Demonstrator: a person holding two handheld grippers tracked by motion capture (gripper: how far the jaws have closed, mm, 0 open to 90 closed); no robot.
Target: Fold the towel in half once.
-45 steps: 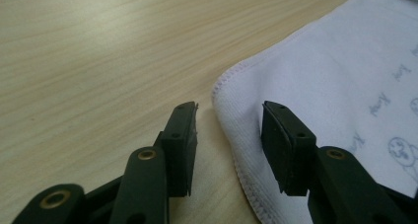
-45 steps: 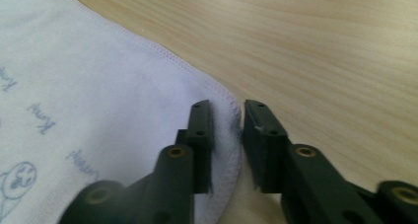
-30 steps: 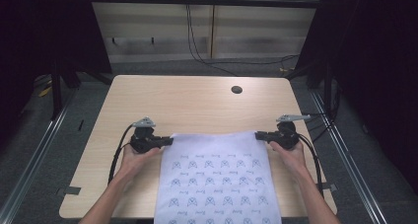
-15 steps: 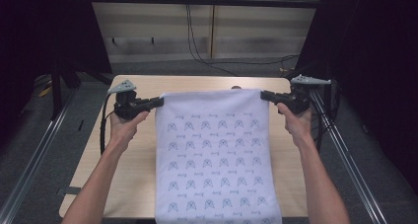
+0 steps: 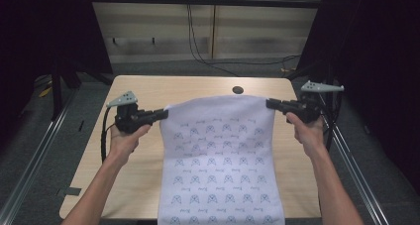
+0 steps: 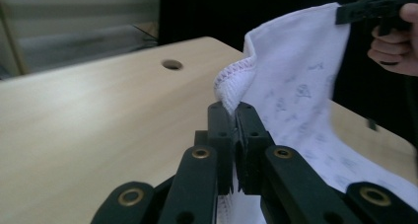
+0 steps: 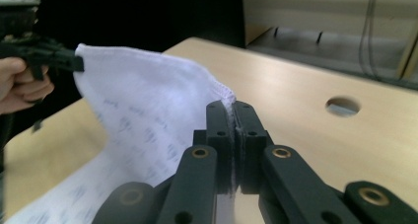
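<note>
A white cloth (image 5: 218, 155) with a small blue print hangs stretched between both grippers above the wooden table (image 5: 148, 91). My left gripper (image 5: 164, 113) is shut on the cloth's upper left corner, and my right gripper (image 5: 269, 103) is shut on its upper right corner. The cloth's lower part trails over the table's near edge. In the left gripper view the stitched corner of the cloth (image 6: 236, 78) sticks up from the closed left gripper (image 6: 235, 108). In the right gripper view the cloth (image 7: 148, 100) runs from the shut right gripper (image 7: 232, 106) across to the other gripper.
A round hole (image 5: 237, 90) sits in the table near its far edge. Metal rails (image 5: 34, 155) run along the floor on both sides of the table. Cables (image 5: 208, 51) lie on the floor behind it, in front of a pale wall.
Both hands have lifted the cloth's top edge off the table and carried it away from the person. The cloth now hangs from the two grippers instead of lying flat.
</note>
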